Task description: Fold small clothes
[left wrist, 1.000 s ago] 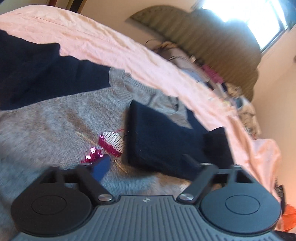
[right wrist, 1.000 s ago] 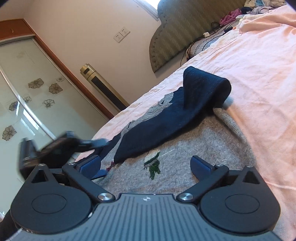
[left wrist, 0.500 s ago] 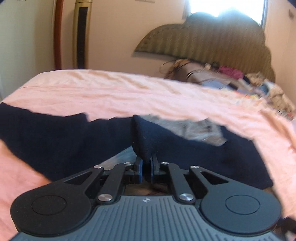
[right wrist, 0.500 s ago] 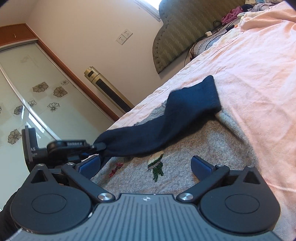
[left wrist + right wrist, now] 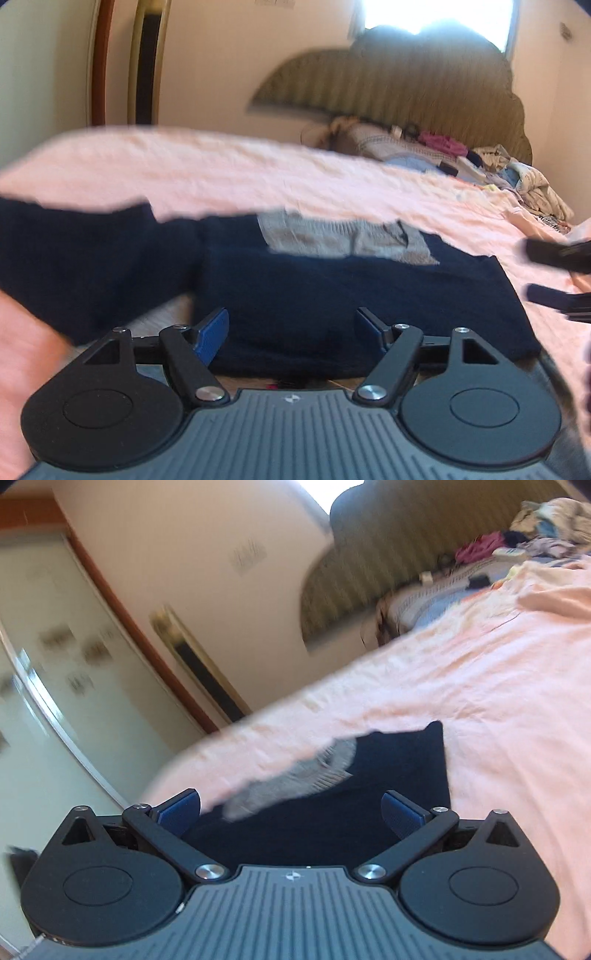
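While both grippers hover open, the sweater lies on the bed.
Left gripper fingers have just opened, gripping nothing; right gripper fingers spread, empty.

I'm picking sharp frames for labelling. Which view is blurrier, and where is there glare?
Right wrist view: heavy motion smear across the wall, the wardrobe door and the sweater. Left wrist view: milder blur, the sweater edges soft, the window blown out white above the headboard. Both gripper bodies stay sharp.
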Tool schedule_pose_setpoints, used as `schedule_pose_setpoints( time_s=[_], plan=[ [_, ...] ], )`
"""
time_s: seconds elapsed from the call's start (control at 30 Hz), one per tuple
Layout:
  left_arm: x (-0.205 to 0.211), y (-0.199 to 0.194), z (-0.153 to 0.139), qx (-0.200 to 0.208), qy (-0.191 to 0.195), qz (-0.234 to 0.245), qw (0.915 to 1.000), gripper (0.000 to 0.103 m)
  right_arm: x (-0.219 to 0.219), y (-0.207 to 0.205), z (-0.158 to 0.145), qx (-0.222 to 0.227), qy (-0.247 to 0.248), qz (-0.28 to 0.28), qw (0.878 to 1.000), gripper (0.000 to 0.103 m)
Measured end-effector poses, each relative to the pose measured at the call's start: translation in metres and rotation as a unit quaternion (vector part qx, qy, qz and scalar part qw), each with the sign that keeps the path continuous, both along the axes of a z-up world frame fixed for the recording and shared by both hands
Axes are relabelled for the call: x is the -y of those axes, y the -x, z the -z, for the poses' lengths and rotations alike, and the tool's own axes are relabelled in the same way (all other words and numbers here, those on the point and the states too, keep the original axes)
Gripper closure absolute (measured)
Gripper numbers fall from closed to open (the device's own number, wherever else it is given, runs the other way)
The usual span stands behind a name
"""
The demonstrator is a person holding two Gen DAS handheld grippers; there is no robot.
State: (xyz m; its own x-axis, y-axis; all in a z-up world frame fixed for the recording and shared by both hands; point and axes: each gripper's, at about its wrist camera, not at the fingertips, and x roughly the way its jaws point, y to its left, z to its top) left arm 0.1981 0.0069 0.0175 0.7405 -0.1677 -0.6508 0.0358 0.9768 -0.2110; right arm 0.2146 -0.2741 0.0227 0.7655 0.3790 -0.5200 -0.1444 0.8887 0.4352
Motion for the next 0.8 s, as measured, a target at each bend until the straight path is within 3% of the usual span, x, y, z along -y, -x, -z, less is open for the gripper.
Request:
schedule_pose_setpoints(
  time_s=[0.07,0.13,0.17,0.27,0.33,0.43,0.5,0.57,0.63,0.67,0.73,0.8],
  plan=[
    [-0.002,-0.007,0.008,0.003,-0.007,-0.011,0.9999,0.029,-0.018,-0.034,0.021,-0.051,0.117,0.017,0.992,0.002],
    [-0.003,-0.006,0.013,0.01,-0.026,0.01,0.9995,0.029,-0.038,-0.035,0.04,-0.023,0.222,-0.031,0.974,0.0],
    [-0.004,-0.003,0.015,0.018,-0.04,0.022,0.9988,0.028,-0.038,-0.029,0.047,0.005,0.232,-0.039,0.972,0.0],
    [-0.01,0.004,0.017,0.031,-0.058,0.032,0.9973,0.028,-0.022,-0.034,0.046,0.002,0.186,-0.031,0.982,0.0],
    [-0.016,0.008,0.013,0.037,-0.073,0.006,0.9966,0.027,-0.032,-0.034,0.048,0.002,0.216,-0.033,0.976,0.0],
    [-0.06,0.027,0.005,0.072,-0.03,-0.046,0.9959,0.029,-0.03,-0.031,0.048,0.006,0.207,-0.029,0.978,0.0],
    [-0.105,0.039,-0.003,0.092,0.003,-0.104,0.9903,0.026,-0.028,-0.03,0.047,0.007,0.203,-0.029,0.979,0.0],
    [-0.155,0.043,-0.006,0.095,0.022,-0.18,0.9788,0.019,-0.028,-0.03,0.046,0.008,0.2,-0.029,0.979,0.0],
    [-0.207,0.039,-0.004,0.081,0.049,-0.246,0.9647,0.019,-0.029,-0.03,0.046,0.008,0.202,-0.028,0.979,0.0],
    [-0.233,0.036,-0.002,0.069,0.077,-0.278,0.9551,0.019,-0.029,-0.03,0.046,0.008,0.203,-0.028,0.979,0.0],
    [-0.282,0.029,0.01,0.042,0.172,-0.311,0.9339,0.019,-0.029,-0.03,0.046,0.008,0.202,-0.028,0.979,0.0],
    [-0.311,0.028,0.018,0.057,0.246,-0.325,0.9113,0.019,-0.029,-0.029,0.046,0.009,0.201,-0.028,0.979,0.0]
  ],
)
